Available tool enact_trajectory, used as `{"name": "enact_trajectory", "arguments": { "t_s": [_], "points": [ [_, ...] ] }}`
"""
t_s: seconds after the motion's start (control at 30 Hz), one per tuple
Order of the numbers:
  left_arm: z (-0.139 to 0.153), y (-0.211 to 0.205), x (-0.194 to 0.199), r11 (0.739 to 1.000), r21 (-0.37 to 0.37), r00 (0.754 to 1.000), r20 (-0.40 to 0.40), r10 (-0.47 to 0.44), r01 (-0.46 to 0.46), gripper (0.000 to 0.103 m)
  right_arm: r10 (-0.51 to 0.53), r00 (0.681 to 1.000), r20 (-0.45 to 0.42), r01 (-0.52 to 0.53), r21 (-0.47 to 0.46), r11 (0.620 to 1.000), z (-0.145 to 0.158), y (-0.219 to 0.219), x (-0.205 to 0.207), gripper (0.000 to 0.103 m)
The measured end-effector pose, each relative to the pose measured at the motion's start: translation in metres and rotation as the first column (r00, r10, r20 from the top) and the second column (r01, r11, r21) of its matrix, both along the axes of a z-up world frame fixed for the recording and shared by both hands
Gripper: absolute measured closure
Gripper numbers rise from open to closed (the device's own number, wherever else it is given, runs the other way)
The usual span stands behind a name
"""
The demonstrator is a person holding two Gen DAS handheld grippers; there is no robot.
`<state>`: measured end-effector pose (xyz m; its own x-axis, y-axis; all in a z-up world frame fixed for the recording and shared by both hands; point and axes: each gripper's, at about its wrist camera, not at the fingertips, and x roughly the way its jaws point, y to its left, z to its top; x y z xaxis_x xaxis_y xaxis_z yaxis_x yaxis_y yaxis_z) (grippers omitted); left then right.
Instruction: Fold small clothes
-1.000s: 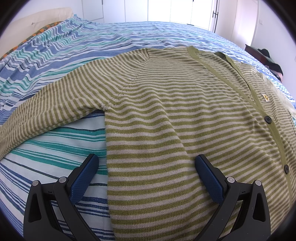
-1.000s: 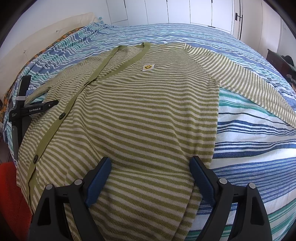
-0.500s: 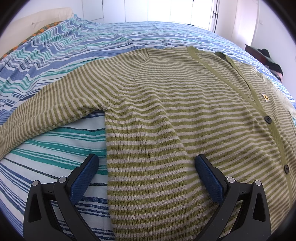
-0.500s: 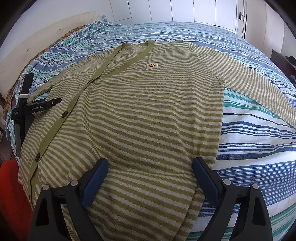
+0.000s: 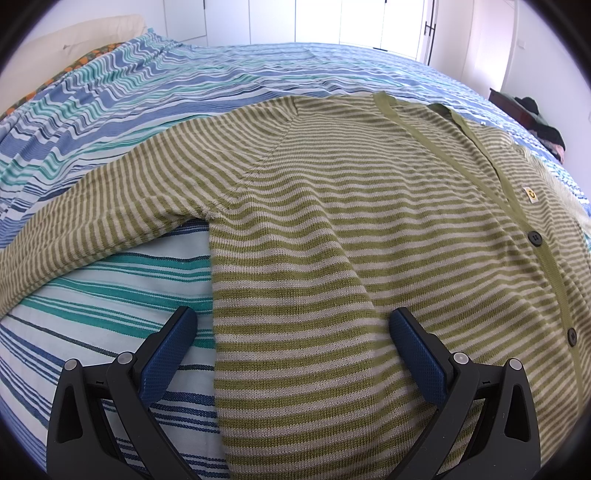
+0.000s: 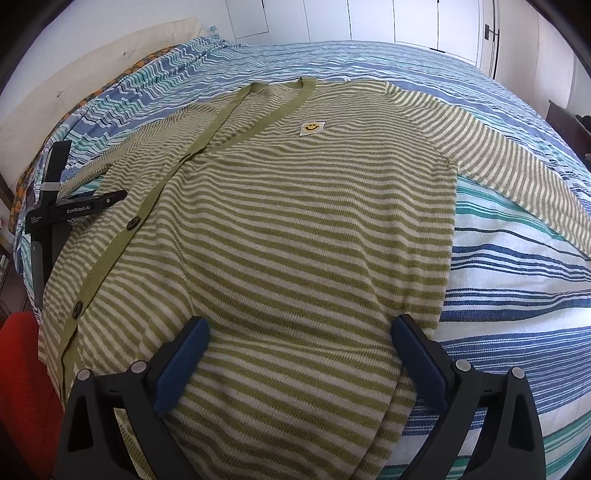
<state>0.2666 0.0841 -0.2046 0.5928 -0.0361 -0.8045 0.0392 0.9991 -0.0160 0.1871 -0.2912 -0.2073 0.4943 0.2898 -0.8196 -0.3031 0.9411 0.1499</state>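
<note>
A green-and-cream striped cardigan lies spread flat and buttoned on the bed, sleeves out to both sides. A smiley patch sits on its chest. My left gripper hovers open over the cardigan's left side edge, one finger above the bedcover and the other above the knit. My right gripper hangs over the lower right part of the cardigan. Its jaws are opening, with the fabric lying flat below them and nothing pinched. The left gripper's black body shows at the left of the right wrist view.
The bed wears a blue, teal and white striped cover. A cream pillow lies at the far left. White wardrobe doors stand behind. Dark furniture with clothes is at the right, something red at the lower left.
The right gripper's jaws have spread wider apart over the cardigan. The left gripper and the cardigan have not moved.
</note>
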Motion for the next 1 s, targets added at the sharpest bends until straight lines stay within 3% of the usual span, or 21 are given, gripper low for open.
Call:
{"name": "enact_trajectory", "arguments": {
  "t_s": [1.0],
  "points": [
    [0.0000, 0.0000, 0.0000, 1.000, 0.000, 1.000, 0.000, 0.000, 0.000, 0.000, -0.002, 1.000, 0.014, 0.003, -0.039, 0.999, -0.0013, 0.0033, -0.0024, 0.004]
  ]
}}
